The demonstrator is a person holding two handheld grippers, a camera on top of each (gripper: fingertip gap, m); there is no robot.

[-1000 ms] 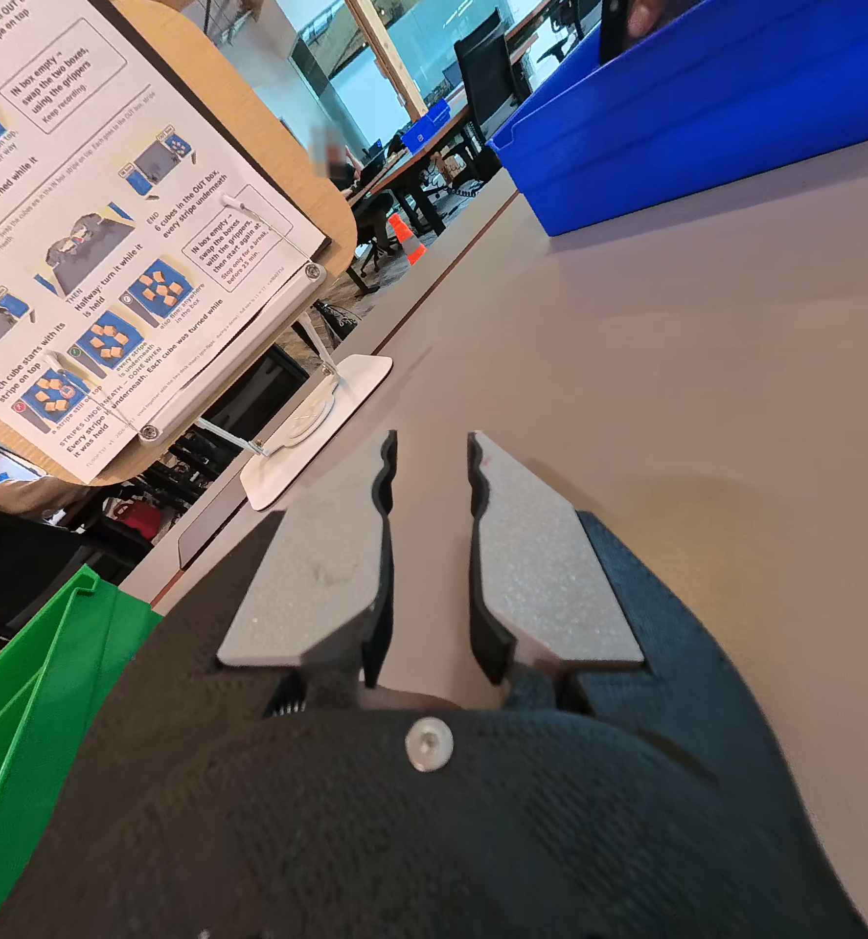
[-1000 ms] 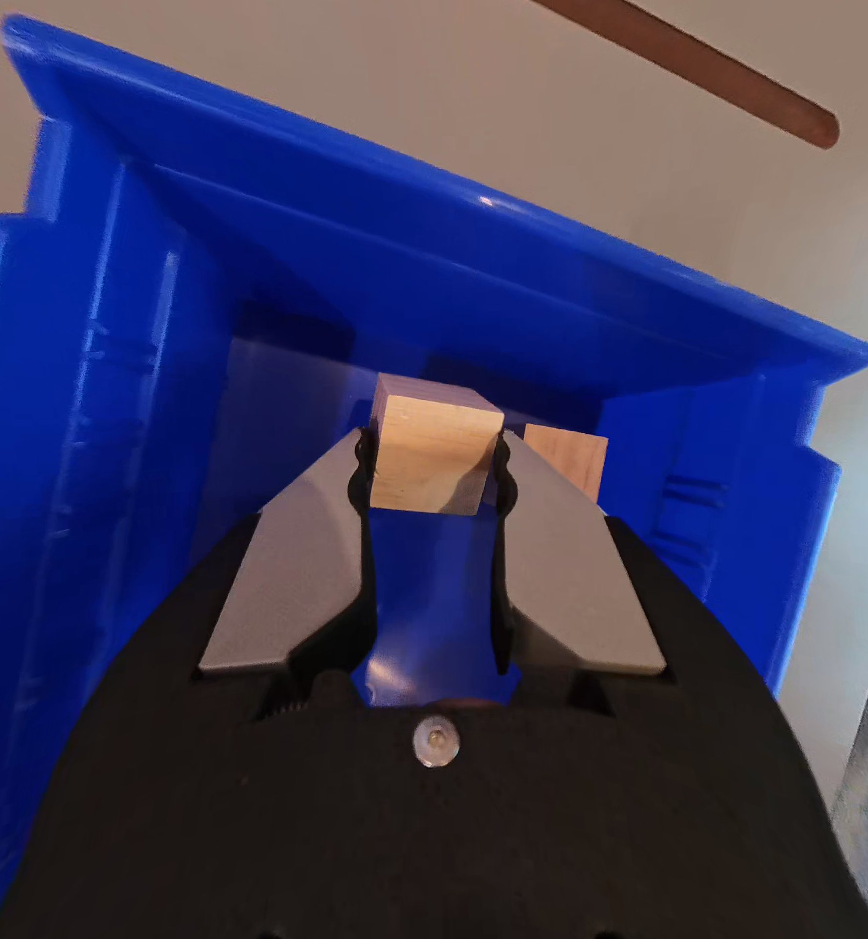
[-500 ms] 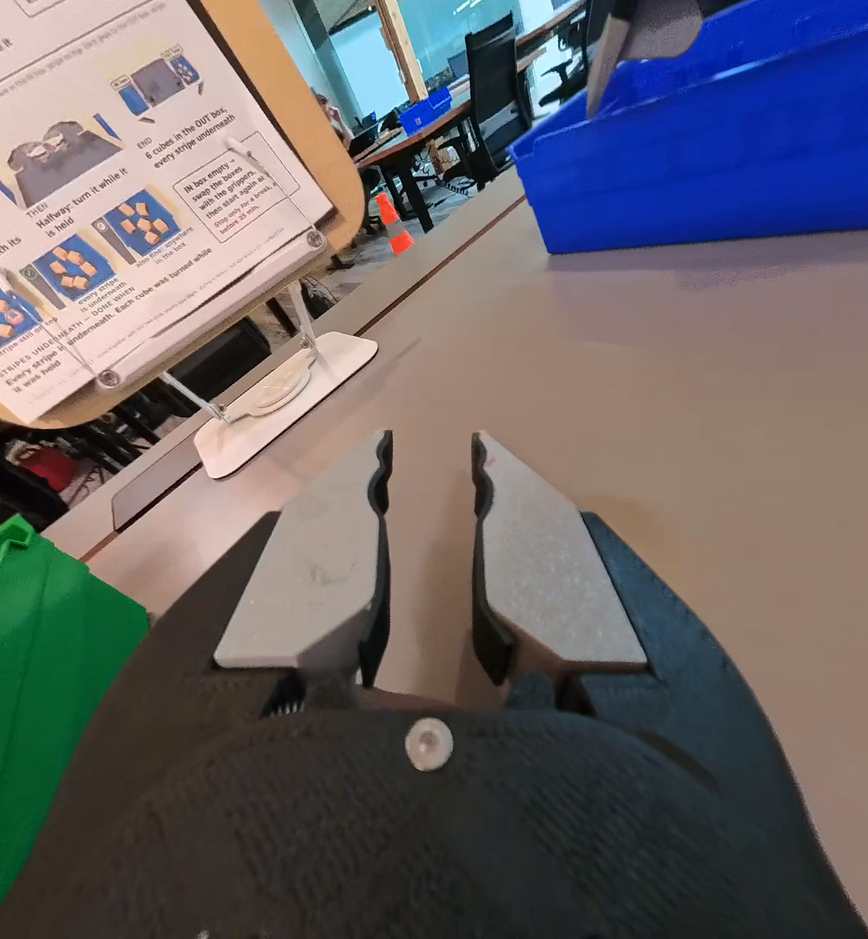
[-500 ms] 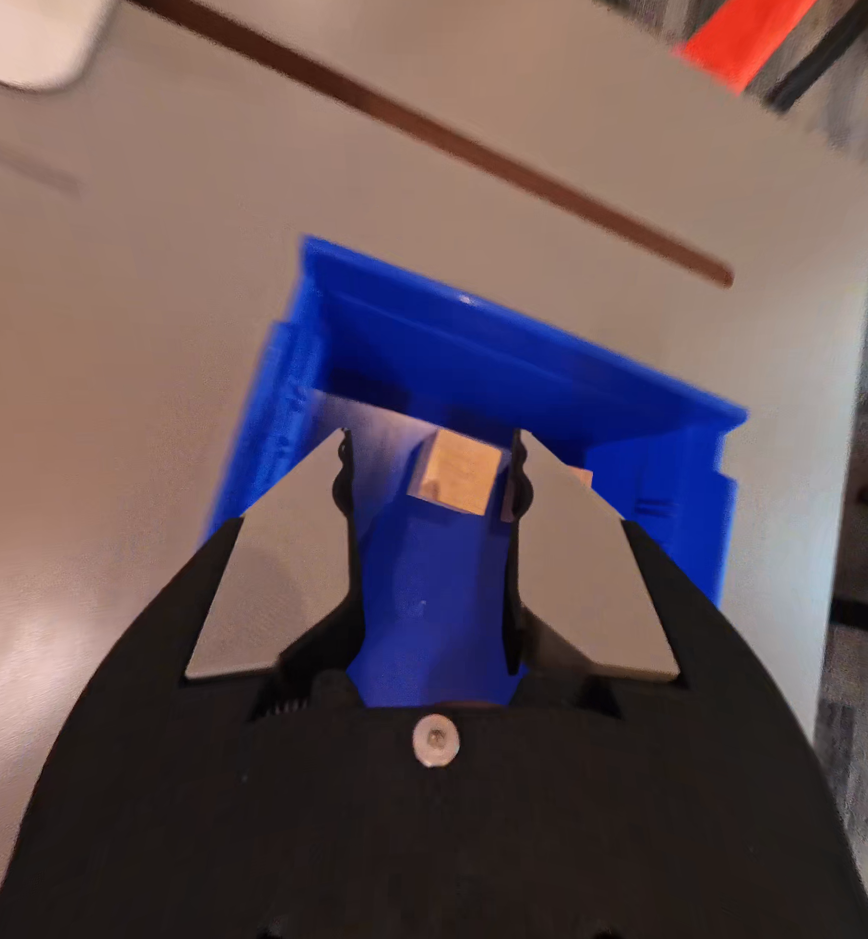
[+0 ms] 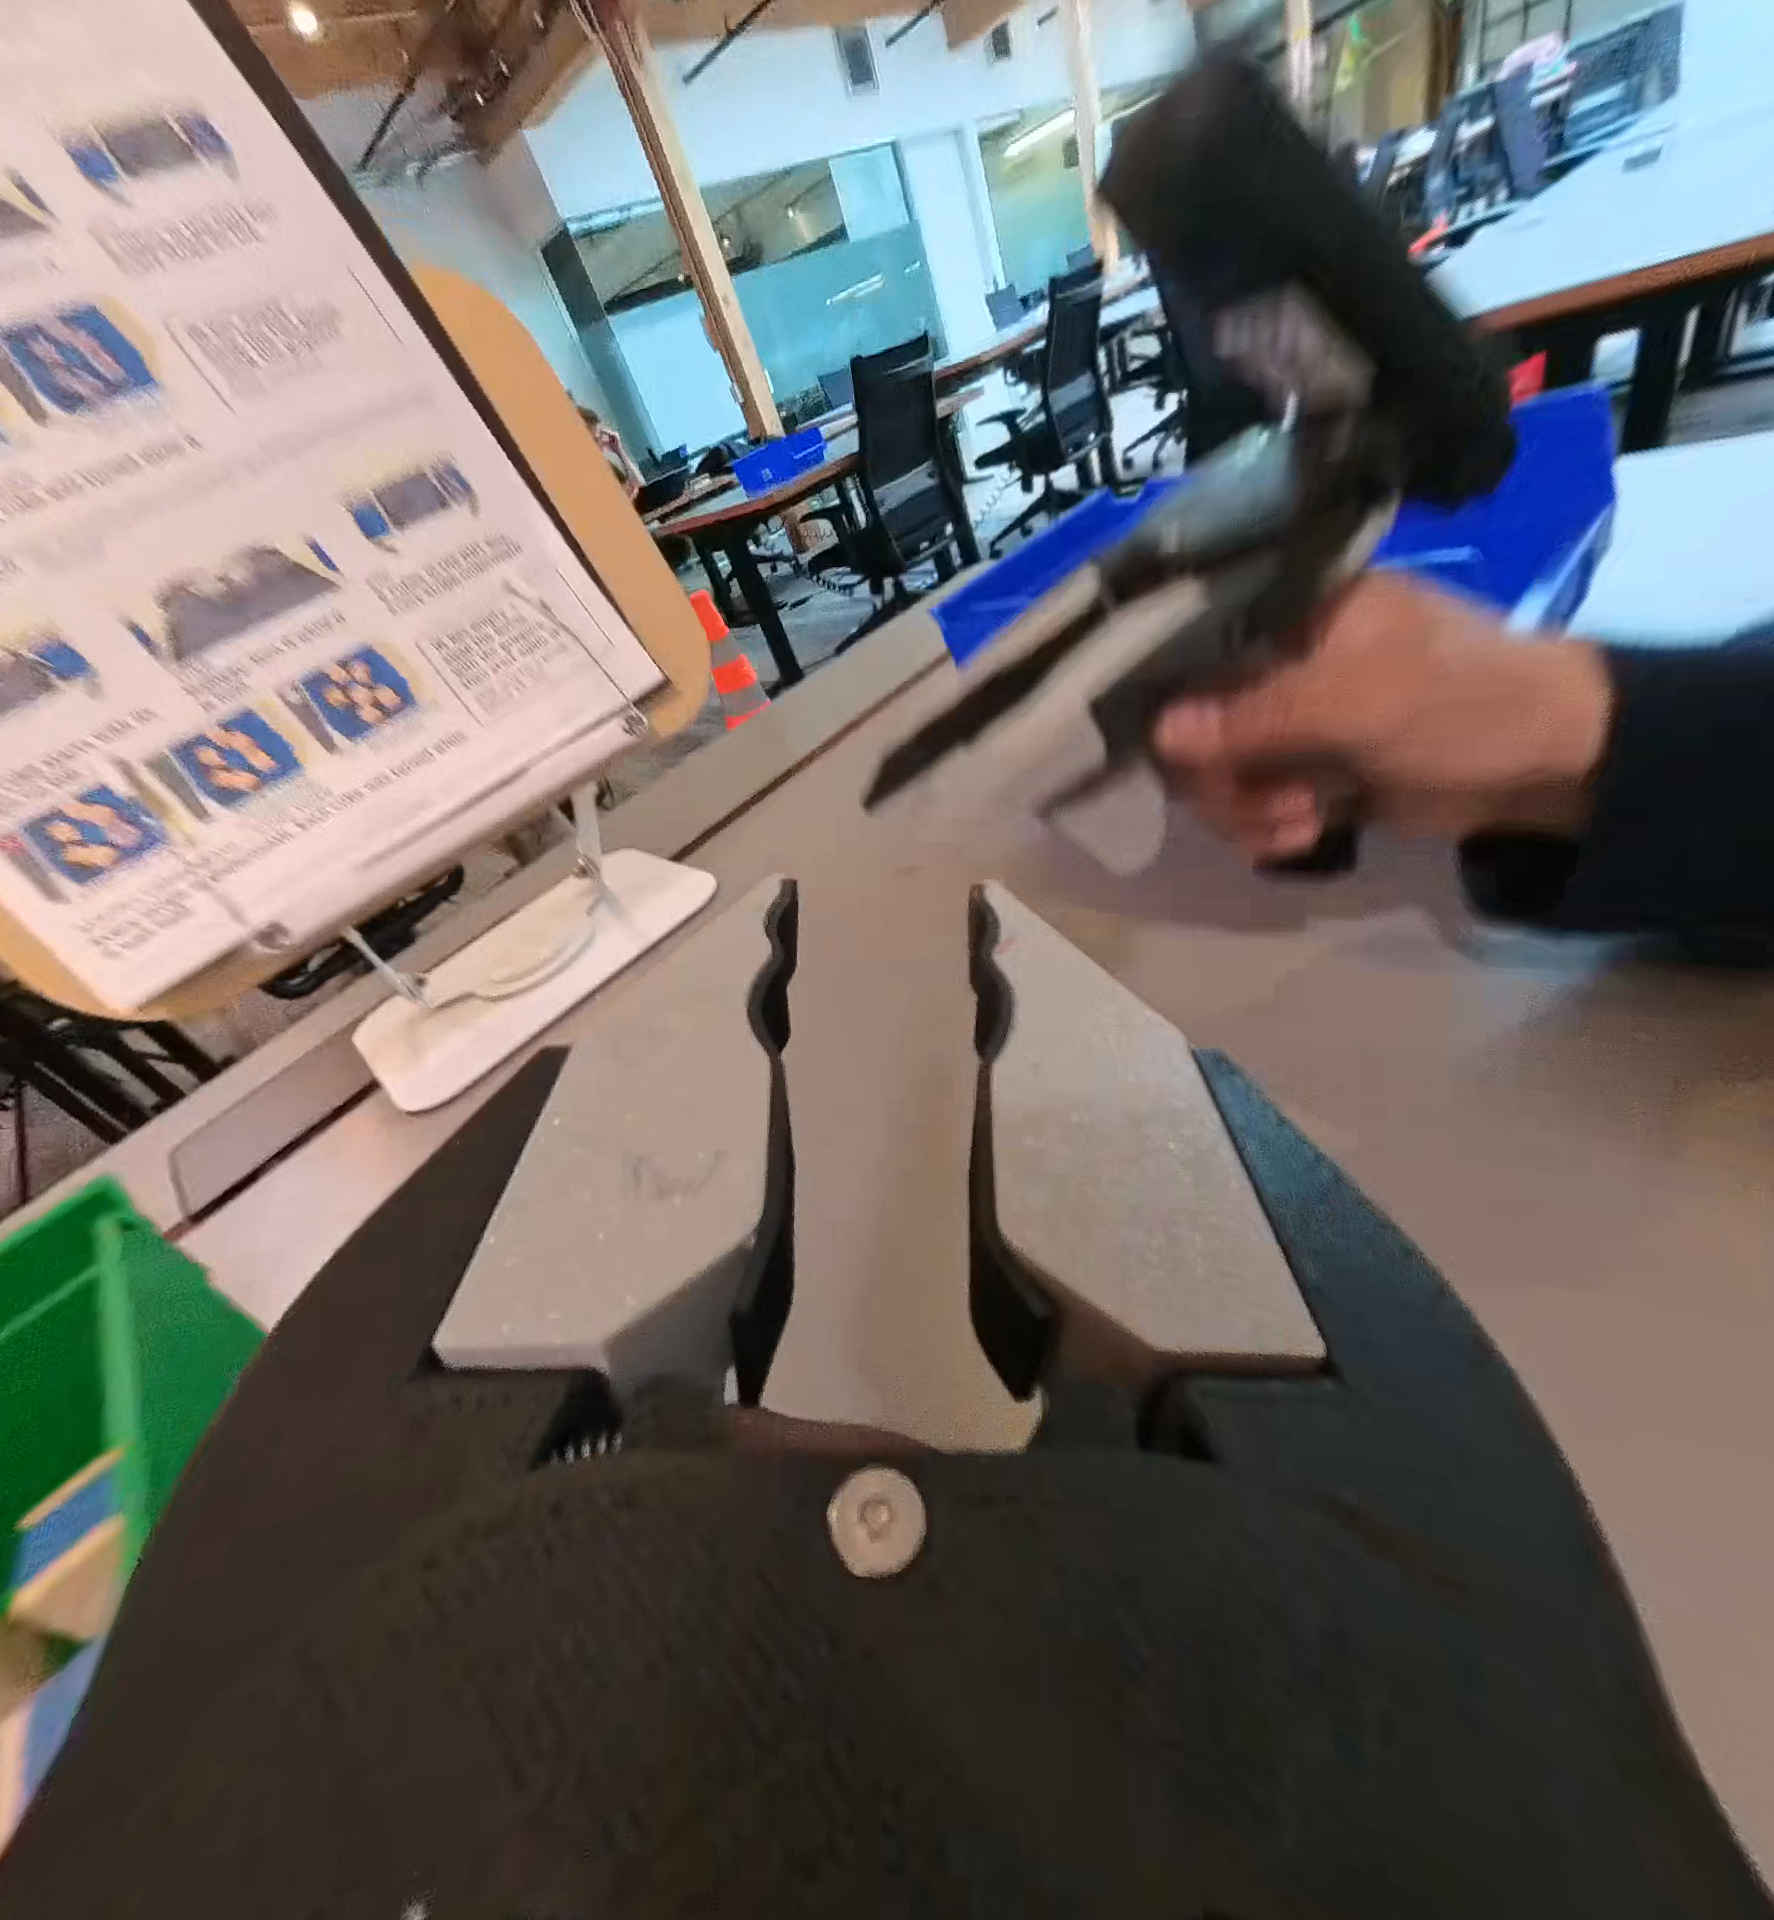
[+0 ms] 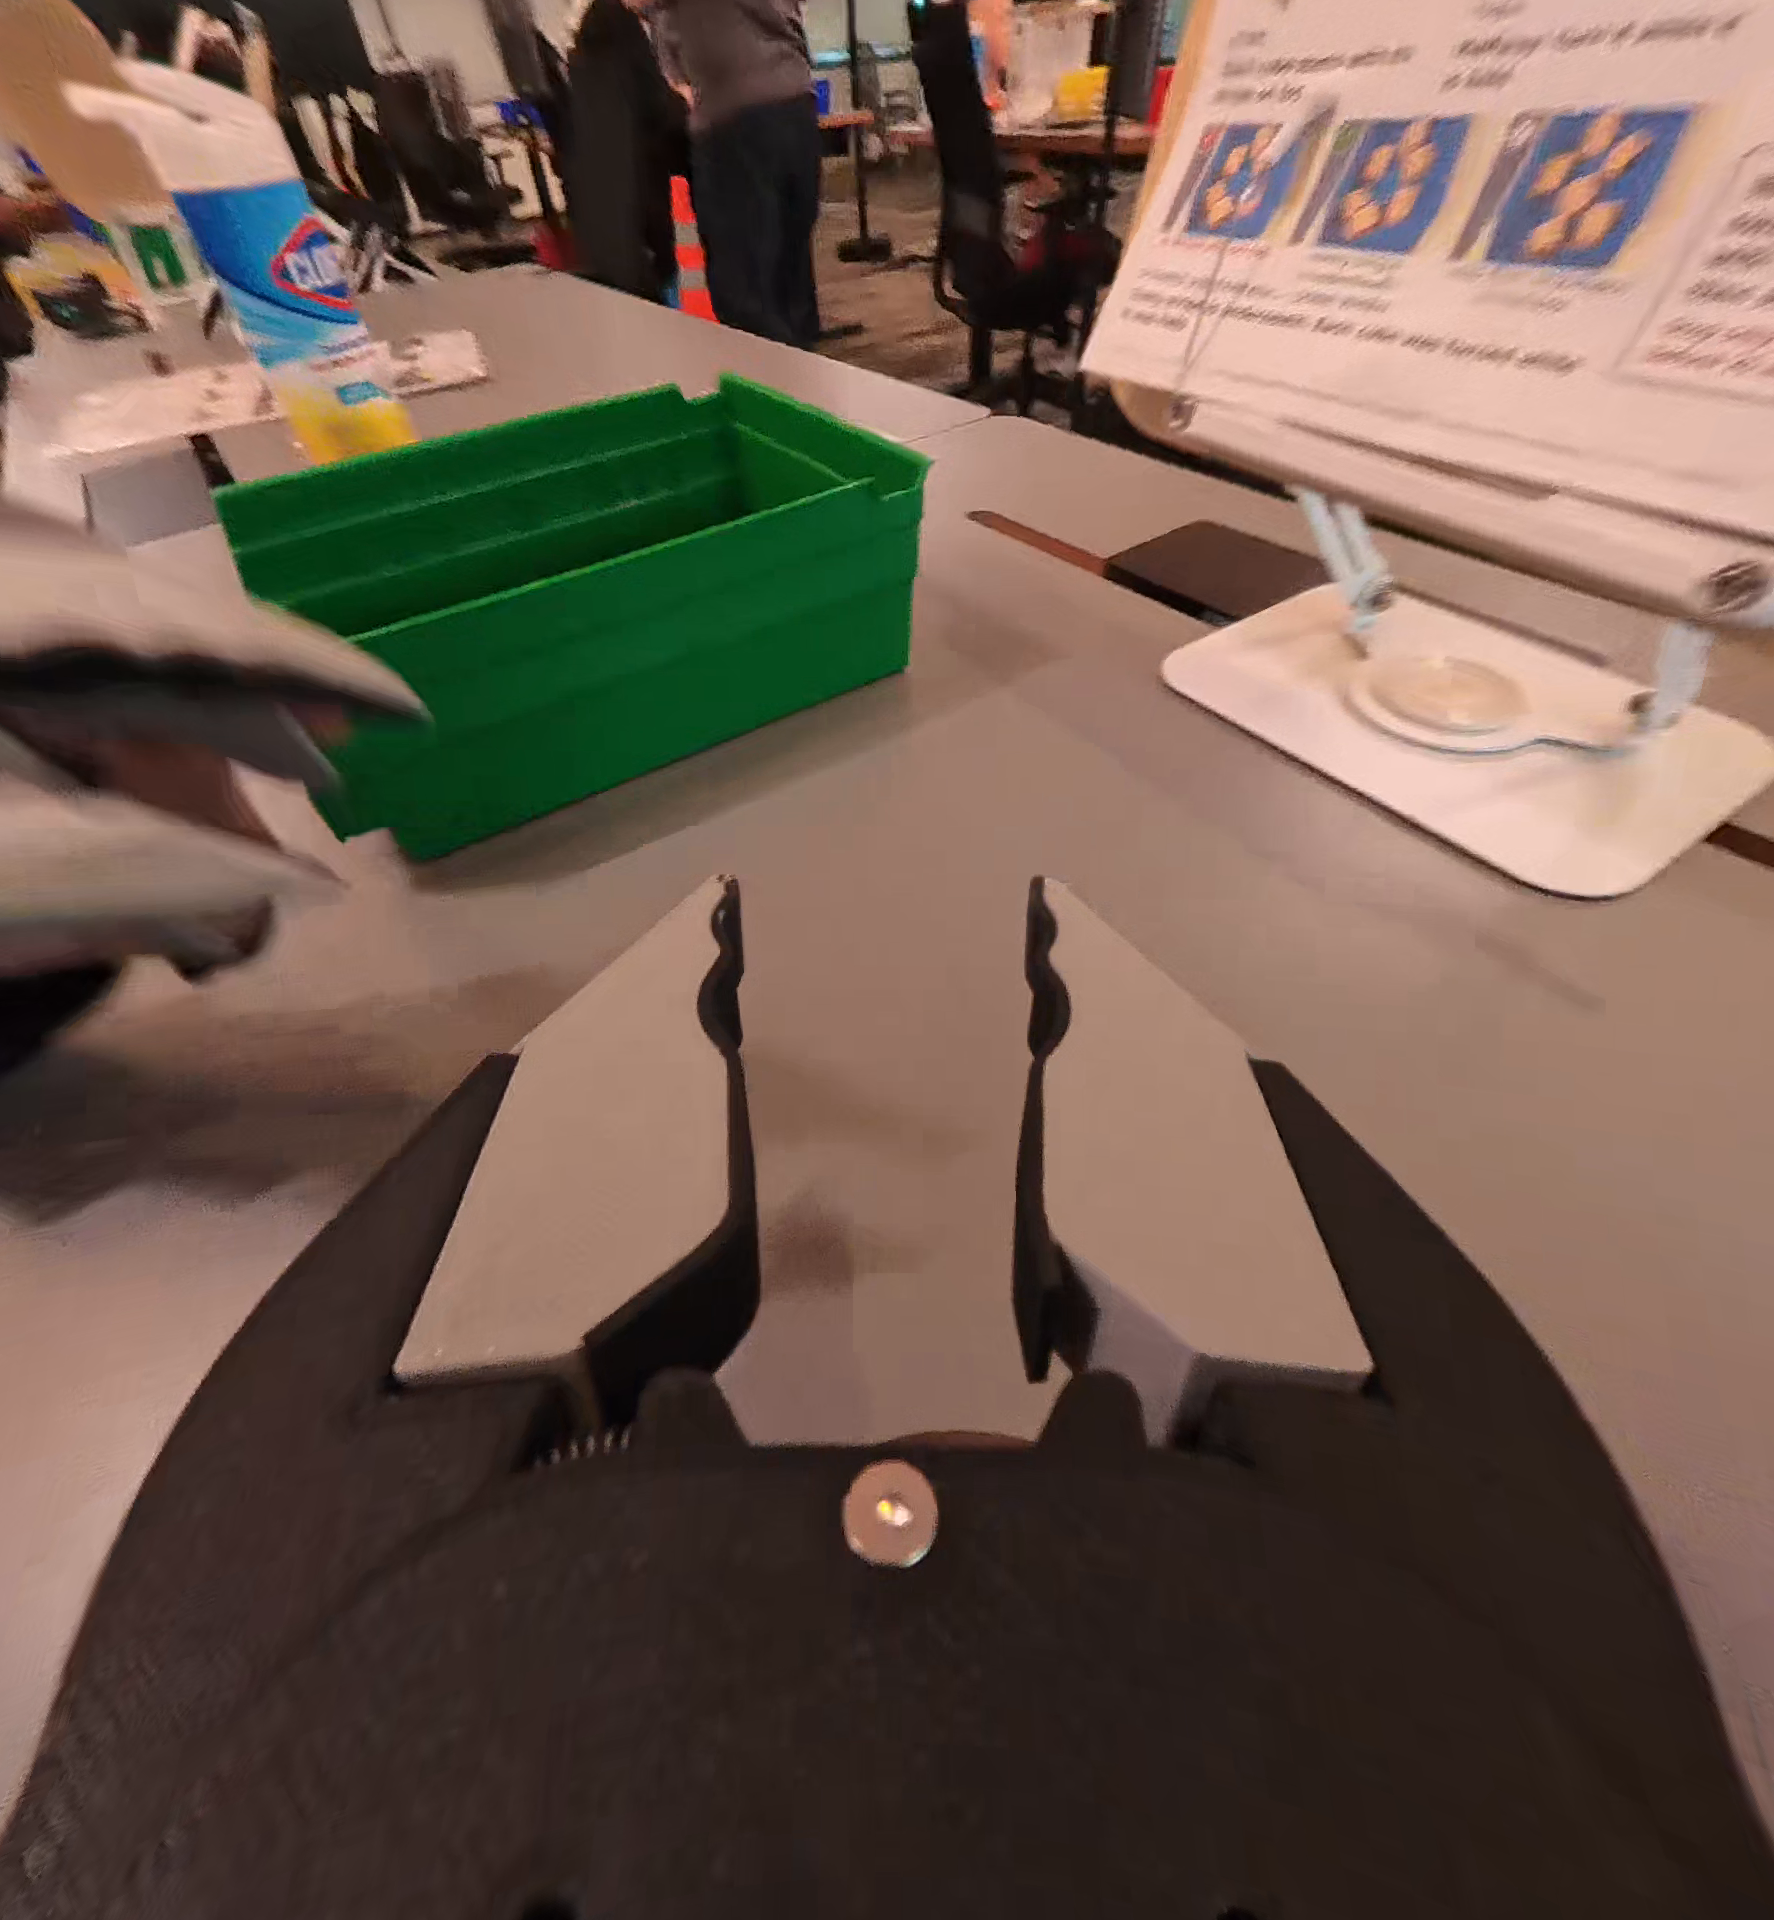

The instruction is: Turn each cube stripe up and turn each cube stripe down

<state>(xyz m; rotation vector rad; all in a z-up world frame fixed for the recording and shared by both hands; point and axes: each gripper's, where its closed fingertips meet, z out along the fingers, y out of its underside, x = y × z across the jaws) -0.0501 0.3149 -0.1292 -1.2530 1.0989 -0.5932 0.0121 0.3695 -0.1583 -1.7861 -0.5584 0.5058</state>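
My left gripper is open and empty, low over the grey table. My right gripper is open and empty over the table, facing the green bin. In the left wrist view a hand holds the right gripper in front of the blue bin. The green bin sits at the lower left, with a blurred wooden cube with a blue stripe at its edge. The left gripper shows blurred at the left of the right wrist view. The bins' insides are hidden.
An instruction sheet on a white stand stands at the table's far side, also in the left wrist view. A wipes canister stands behind the green bin. People and office chairs are beyond the table.
My right gripper let go of the wooden cube in the blue bin, rose out and swung over the table toward the green bin. My left gripper tilted up and stayed open.
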